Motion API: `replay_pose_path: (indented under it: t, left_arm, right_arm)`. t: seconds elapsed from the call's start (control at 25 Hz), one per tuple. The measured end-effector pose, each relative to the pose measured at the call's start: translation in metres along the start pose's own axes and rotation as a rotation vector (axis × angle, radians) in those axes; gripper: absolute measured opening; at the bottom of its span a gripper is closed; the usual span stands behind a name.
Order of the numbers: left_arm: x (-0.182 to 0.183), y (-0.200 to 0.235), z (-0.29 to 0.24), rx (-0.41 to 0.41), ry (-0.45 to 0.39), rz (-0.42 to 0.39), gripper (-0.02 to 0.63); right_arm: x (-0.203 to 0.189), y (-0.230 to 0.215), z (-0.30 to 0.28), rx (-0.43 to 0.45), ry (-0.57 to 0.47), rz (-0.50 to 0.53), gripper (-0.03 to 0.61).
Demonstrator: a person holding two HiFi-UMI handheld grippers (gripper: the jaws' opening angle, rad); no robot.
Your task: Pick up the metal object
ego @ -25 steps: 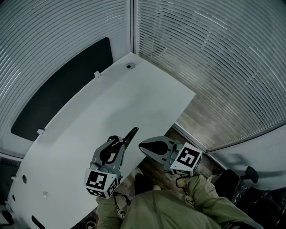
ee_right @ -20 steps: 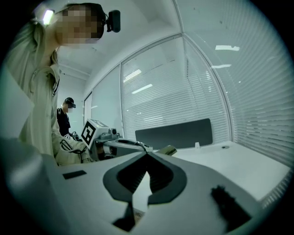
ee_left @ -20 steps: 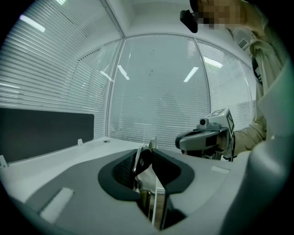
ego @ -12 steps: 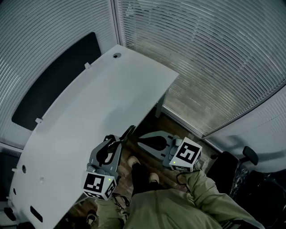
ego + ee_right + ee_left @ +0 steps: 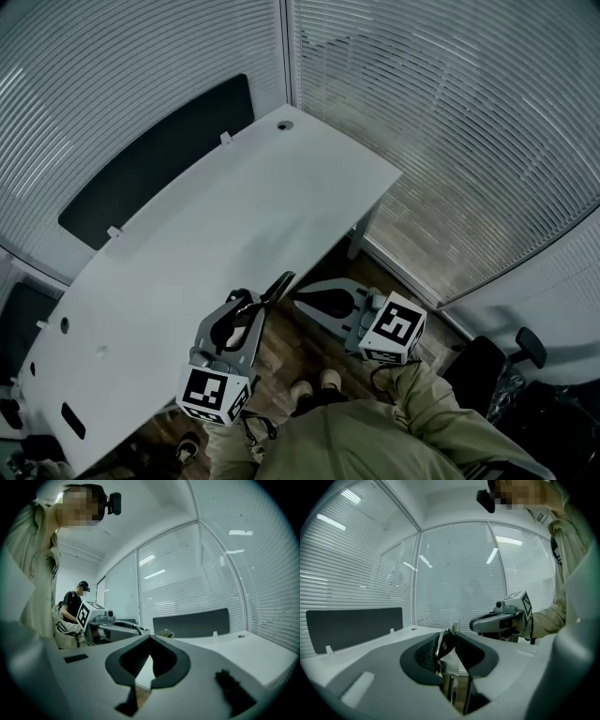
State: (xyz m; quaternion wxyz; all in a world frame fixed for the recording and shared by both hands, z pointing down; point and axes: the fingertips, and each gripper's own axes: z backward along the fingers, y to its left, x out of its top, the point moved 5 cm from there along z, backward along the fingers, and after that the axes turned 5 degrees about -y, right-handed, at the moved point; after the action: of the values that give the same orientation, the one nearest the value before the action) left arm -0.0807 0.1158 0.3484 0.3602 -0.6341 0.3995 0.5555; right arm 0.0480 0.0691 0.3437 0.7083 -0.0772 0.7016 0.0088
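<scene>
My left gripper [image 5: 261,300] hangs over the near edge of the white table [image 5: 206,225], shut on the metal object [image 5: 278,284], a thin dark strip that sticks out past its tips. In the left gripper view the metal object [image 5: 442,645] is a shiny flat piece clamped between the black pads, running down toward the camera. My right gripper [image 5: 300,302] floats just right of it, off the table edge and over the floor, shut with nothing in it. In its own view the right gripper [image 5: 150,639] has its tips touching.
A black panel [image 5: 155,159] stands behind the table against blind-covered glass walls. Wooden floor [image 5: 403,253] lies right of the table, with an office chair [image 5: 492,375] at lower right. A second person [image 5: 74,604] sits behind in the right gripper view.
The head view has swung, so the table sits differently in the picture. Both grippers keep their pose side by side, and the left stays shut on the metal object.
</scene>
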Motion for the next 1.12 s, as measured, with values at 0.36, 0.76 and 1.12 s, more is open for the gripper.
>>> replay_pose_path:
  t: [0.36,0.76,1.12]
  left_arm:
    - [-0.001,0.012,0.03,0.027,-0.014,0.006,0.098]
    - [0.003,0.01,0.038,0.017,-0.03,-0.002,0.1]
    - [0.009,0.005,0.04,0.002,-0.045,-0.019,0.1]
  right_arm:
    - [0.006,0.024,-0.022,0.033,0.003,0.042,0.002]
    - [0.013,0.032,-0.024,0.032,0.006,0.07,0.002]
    - [0.017,0.038,-0.02,0.025,0.0,0.083,0.002]
